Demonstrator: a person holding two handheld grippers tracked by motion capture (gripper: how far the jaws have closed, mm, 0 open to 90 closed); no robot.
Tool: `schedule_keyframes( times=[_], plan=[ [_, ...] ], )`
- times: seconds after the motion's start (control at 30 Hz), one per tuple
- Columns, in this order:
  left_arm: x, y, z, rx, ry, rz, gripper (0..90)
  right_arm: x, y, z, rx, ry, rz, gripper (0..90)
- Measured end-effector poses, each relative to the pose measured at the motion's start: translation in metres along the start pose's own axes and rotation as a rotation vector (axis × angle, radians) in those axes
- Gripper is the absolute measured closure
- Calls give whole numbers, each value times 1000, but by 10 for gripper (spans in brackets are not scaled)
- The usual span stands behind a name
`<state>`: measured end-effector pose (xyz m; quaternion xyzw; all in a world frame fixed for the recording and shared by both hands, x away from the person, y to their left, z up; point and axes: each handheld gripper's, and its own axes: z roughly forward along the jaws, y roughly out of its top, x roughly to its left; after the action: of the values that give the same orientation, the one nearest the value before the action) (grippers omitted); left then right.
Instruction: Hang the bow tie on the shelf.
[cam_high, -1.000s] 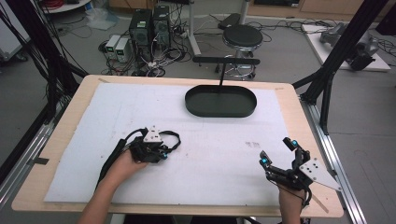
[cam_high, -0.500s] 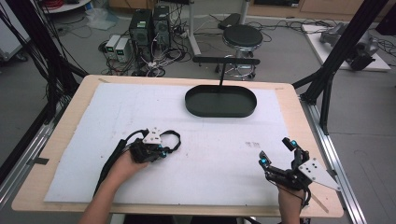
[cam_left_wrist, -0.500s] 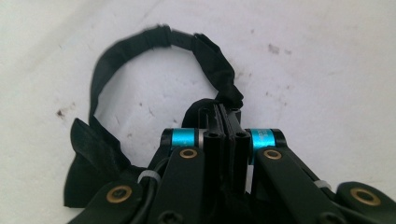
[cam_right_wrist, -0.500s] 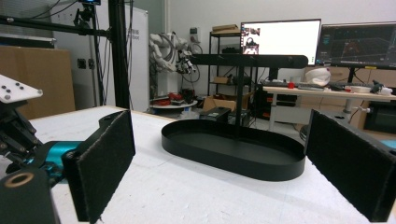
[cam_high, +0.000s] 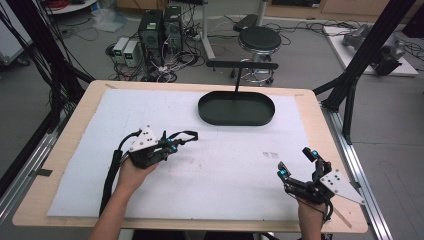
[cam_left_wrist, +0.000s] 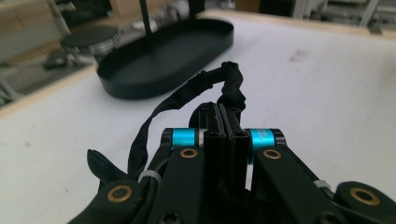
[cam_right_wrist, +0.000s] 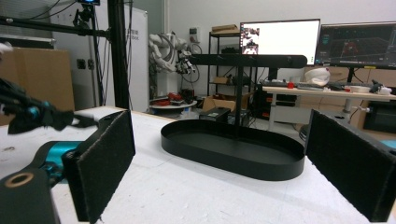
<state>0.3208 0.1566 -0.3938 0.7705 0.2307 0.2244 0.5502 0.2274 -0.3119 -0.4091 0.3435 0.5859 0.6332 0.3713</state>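
Observation:
A black oval tray (cam_high: 207, 114) stands at the far middle of the white mat, with a thin post and crossbar (cam_high: 242, 65) rising from it. My left gripper (cam_high: 175, 145) rests on the mat left of centre, jaws shut together (cam_left_wrist: 219, 109). Its black cable (cam_left_wrist: 229, 84) loops just past the tips, and I cannot tell whether the cable is pinched. My right gripper (cam_high: 296, 161) sits near the front right corner, open wide, with nothing between its pads (cam_right_wrist: 107, 158). In the right gripper view the tray (cam_right_wrist: 224, 161) lies straight ahead.
The white mat (cam_high: 230, 165) covers most of the wooden table (cam_high: 310, 107). A black frame leg (cam_high: 350, 95) stands off the right edge. A stool (cam_high: 260, 40) and computer boxes (cam_high: 160, 30) are on the floor beyond the far edge.
My left gripper has shifted slightly forward and its cable loop now reaches further right. The right gripper has stayed in place, still open.

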Motion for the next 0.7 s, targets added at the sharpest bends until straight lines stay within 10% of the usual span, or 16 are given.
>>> schedule_keyframes(
  times=[0.33,0.7],
  plan=[
    [-5,19,-6,-248,186,87,878,-1,0,-1,-10,2,5,79],
    [1,52,12,-357,258,111,878,-1,0,-1,-20,4,20,79]
  ],
)
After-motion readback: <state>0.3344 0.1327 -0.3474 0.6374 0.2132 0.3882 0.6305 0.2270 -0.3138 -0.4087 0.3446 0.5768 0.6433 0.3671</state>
